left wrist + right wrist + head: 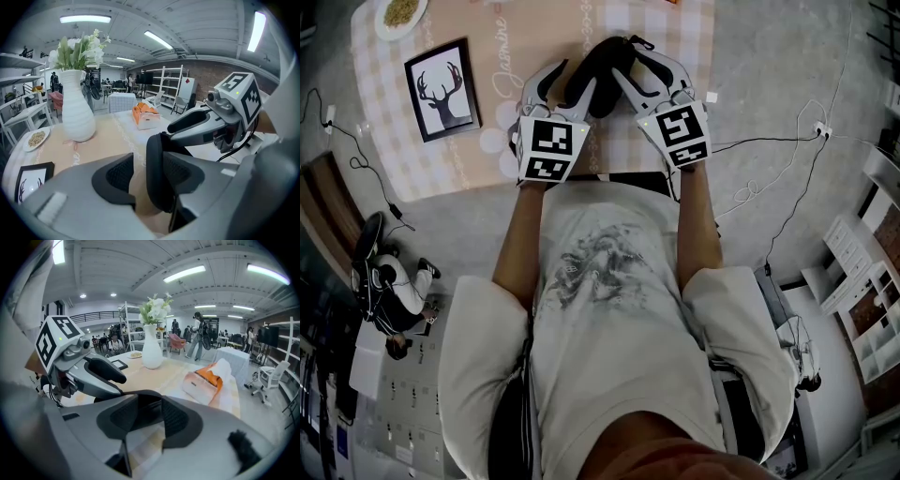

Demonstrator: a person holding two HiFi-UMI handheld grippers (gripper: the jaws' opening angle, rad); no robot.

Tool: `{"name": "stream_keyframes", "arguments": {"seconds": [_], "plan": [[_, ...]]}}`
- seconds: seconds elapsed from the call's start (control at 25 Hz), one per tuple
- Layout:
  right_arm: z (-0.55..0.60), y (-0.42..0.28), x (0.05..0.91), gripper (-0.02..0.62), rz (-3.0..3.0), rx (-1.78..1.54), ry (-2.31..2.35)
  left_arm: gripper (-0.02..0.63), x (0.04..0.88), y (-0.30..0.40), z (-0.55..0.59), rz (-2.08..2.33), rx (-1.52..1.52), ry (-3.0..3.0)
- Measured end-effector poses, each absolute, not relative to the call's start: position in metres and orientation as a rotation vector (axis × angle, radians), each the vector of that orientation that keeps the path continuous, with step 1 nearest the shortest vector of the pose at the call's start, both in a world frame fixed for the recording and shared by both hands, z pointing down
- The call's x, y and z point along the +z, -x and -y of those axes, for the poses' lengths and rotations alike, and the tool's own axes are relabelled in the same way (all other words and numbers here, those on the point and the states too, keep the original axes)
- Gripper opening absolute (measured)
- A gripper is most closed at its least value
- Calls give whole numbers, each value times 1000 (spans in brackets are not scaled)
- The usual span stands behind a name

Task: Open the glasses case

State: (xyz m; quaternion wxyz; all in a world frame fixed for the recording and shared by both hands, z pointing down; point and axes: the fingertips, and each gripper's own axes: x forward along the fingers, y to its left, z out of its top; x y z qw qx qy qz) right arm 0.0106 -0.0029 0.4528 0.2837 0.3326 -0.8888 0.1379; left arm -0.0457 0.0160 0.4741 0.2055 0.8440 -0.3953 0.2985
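right fingers [176,423] clamped on glasses case [602,66], left fingers [118,174] apart round it, vase [77,105] beyond

The black oval glasses case [602,58], upper centre of the head view, is mostly hidden between the left gripper [572,80] and right gripper [636,62]. At upper left, the top edge cuts off the white plate of grain [398,11].

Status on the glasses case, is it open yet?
Done: both grippers have reached the glasses case. In hand: the right gripper clamps one end, while the left gripper straddles the other with one pad not touching it. Left: parting the halves. No view shows the case clearly open.
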Motion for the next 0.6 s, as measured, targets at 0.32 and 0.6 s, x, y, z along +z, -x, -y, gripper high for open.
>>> {"name": "stream_keyframes", "arguments": {"seconds": [0.32,0.6], "plan": [[0,-12,454,160,2373,365,-893,206,472,52,-12,1114,813,-2346],[-1,-13,454,160,2382,377,-901,207,474,57,-10,1132,794,-2330]]}}
